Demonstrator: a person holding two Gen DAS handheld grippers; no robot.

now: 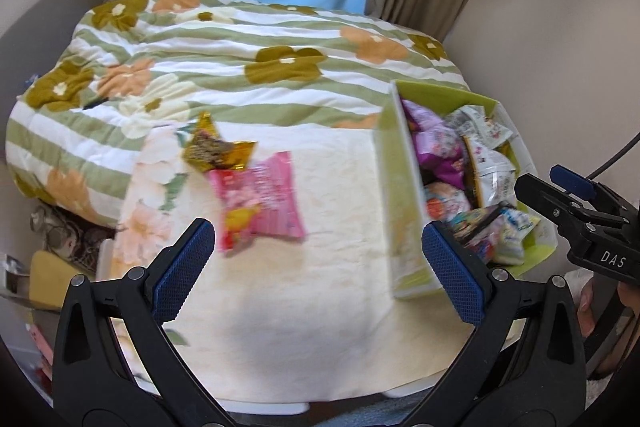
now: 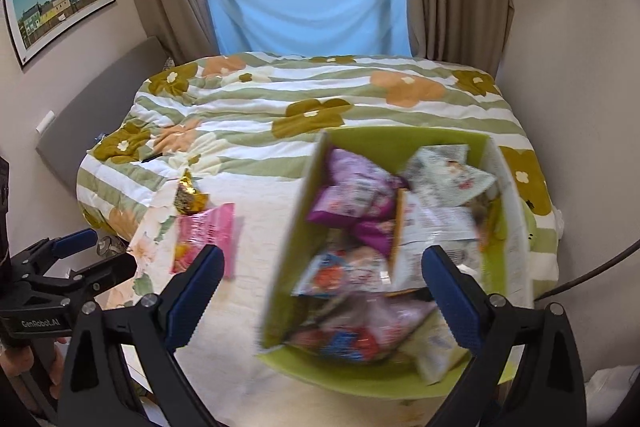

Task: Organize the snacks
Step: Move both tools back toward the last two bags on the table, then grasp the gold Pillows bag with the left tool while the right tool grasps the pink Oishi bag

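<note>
Jaws apart on both grippers; two snack packets [image 1: 244, 183] lie beside one box [image 2: 400, 143].

The letters "DAS" are seen in white on the black body of the right gripper [image 1: 576, 205], in the left wrist view. The words "GenRobot.AI" are seen in white on the black body of the left gripper [image 2: 86, 261], in the right wrist view. The print on the snack packs is too blurred to be read.
</note>
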